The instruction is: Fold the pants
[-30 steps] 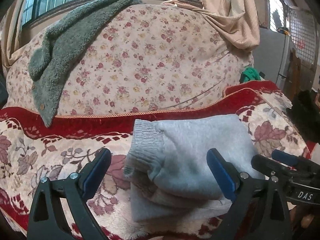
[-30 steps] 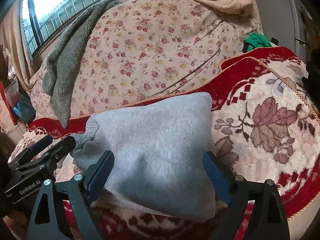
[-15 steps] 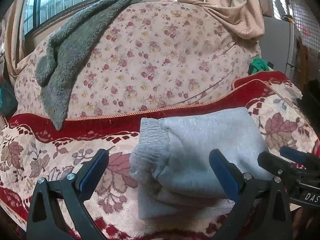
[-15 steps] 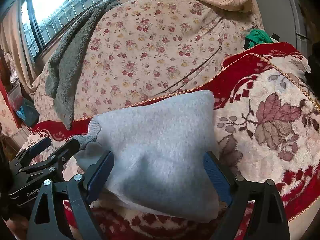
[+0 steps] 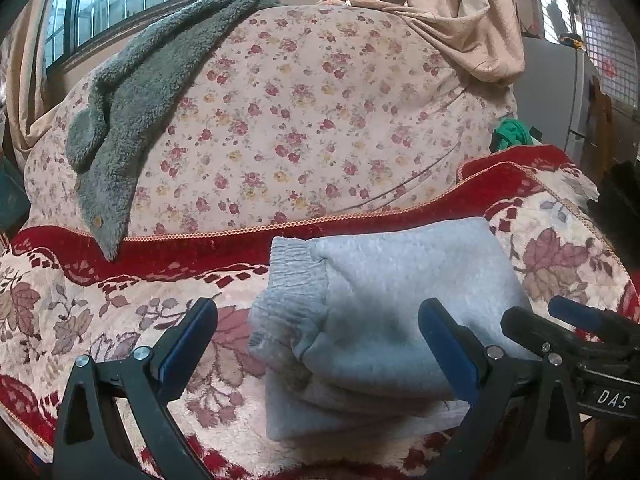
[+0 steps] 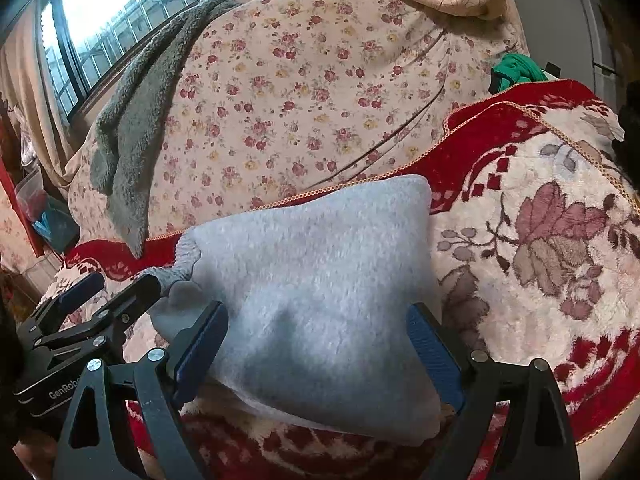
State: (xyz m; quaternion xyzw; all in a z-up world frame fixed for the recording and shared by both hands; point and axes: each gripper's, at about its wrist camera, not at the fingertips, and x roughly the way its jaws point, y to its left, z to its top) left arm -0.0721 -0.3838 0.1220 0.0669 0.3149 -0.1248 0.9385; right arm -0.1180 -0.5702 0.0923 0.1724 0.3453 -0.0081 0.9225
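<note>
The grey sweatpants (image 5: 380,312) lie folded in a thick stack on the red and cream floral blanket (image 5: 80,320), ribbed cuff at the left. They fill the middle of the right wrist view (image 6: 320,280). My left gripper (image 5: 316,344) is open and empty, just in front of the stack's left end. My right gripper (image 6: 316,344) is open and empty, its fingers either side of the stack's near edge. Each gripper shows in the other's view: the right one (image 5: 580,332), the left one (image 6: 100,296).
A floral-covered mound (image 5: 300,120) rises behind the blanket, with a grey fleece garment (image 5: 132,112) draped over its left side. A green cloth (image 5: 512,132) lies at the right. A beige curtain (image 5: 460,20) hangs at the back by the window.
Both grippers have drawn back slightly from the folded pants, staying open. The pants have not moved.
</note>
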